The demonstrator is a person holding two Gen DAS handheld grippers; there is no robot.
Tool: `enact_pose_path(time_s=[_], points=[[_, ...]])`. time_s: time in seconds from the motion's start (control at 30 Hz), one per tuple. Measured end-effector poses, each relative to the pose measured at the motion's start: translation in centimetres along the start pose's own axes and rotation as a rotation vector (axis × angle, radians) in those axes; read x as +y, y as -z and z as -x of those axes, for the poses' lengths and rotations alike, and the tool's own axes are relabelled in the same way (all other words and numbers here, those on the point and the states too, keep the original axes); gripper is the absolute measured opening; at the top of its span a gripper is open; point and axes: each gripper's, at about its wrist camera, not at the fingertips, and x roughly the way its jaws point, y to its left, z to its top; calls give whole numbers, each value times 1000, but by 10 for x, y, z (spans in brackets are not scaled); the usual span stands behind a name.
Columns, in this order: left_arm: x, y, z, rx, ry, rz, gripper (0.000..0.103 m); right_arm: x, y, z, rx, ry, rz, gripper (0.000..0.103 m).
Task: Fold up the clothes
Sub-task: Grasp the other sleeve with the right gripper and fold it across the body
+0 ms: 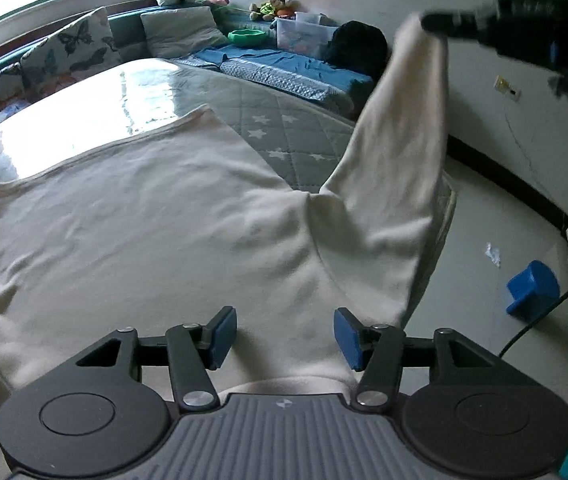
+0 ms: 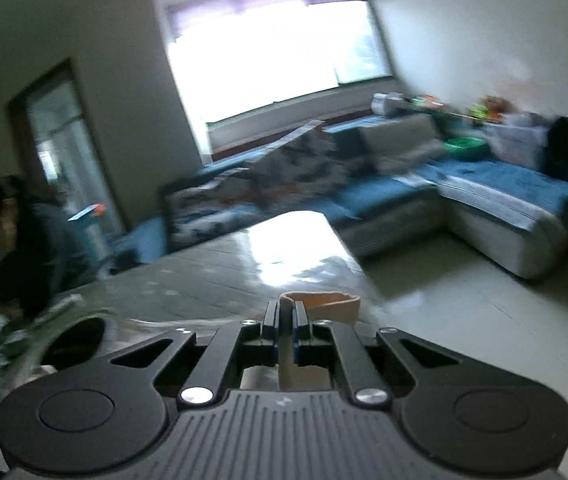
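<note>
Cream: one sweatshirt [image 1: 143, 216], its one sleeve [image 1: 400, 132] pinched in right gripper [image 2: 285, 334]; left gripper [image 1: 285, 338] fingers apart.

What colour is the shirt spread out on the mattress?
Cream, plain with no print. The shirt shows best in the left wrist view.

one shirt [image 1: 155, 232], two claws [image 1: 286, 336]
</note>
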Motion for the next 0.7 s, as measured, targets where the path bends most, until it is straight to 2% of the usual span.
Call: enact_pose_path(time_s=[0.13, 0.23, 0.47, 0.7], points=[[19, 5, 25, -47, -33, 32, 58, 42, -18, -9, 1, -135, 70, 5], [40, 15, 44, -72, -85, 82, 59, 77, -23, -24, 30, -234, 129, 5], [87, 45, 82, -108, -200, 223, 60, 158, -3, -73, 181, -406, 277, 5], [107, 63, 90, -98, -227, 312, 61, 202, 50, -117, 373, -506, 335, 7]])
